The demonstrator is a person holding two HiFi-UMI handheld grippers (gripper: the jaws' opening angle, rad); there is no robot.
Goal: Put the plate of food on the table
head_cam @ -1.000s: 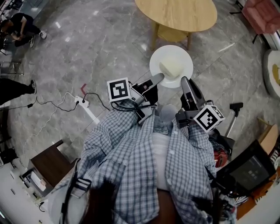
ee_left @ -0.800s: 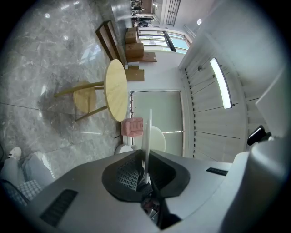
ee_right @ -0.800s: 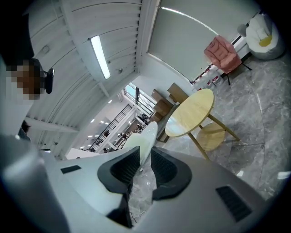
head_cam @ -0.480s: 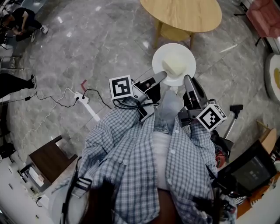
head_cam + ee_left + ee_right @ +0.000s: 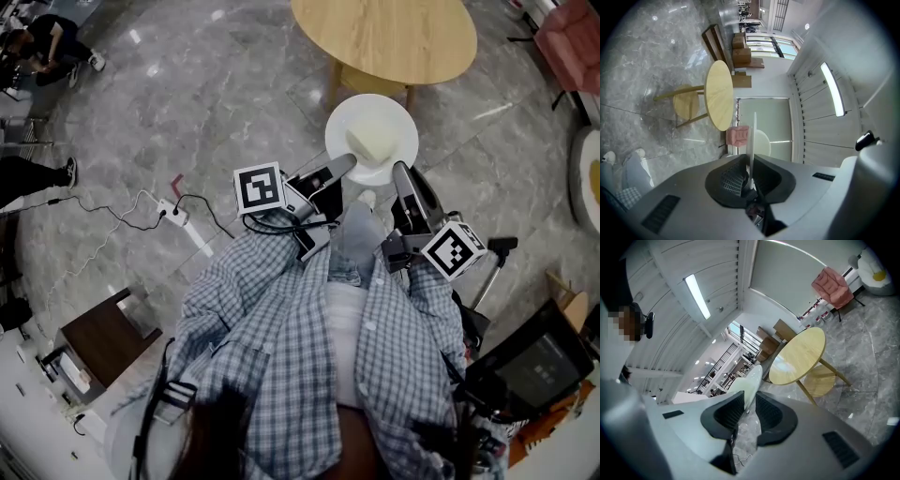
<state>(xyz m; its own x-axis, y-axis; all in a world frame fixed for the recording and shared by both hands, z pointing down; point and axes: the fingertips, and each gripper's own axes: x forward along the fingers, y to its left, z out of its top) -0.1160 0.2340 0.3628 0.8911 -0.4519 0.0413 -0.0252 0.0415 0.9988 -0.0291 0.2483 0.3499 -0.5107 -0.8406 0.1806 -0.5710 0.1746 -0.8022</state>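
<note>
We hold the white plate [image 5: 349, 117] between both tools, out in front of our checked shirt [image 5: 309, 347] and over the grey marble floor [image 5: 187, 103]. The left hand-held gripper [image 5: 345, 165] is clamped on the plate's near-left rim. In the left gripper view the plate [image 5: 752, 136] shows edge-on, its rim pinched between the dark ribbed pads. The right hand-held gripper [image 5: 400, 171] grips the near-right rim in the same way, and in its own view the plate [image 5: 751, 380] runs in between jaws closed onto it.

A pale block of food [image 5: 372, 142] (we cannot tell what kind) lies near the middle of the plate. The plate is carried in the air and does not rest on anything. The round wooden surface [image 5: 394, 37] stands just beyond the plate's far rim, and both gripper views show it ahead of the jaws. A white power strip [image 5: 176, 217] with its cable lies on the floor to our left, and a pink chair [image 5: 570, 33] stands at the far right.
</note>
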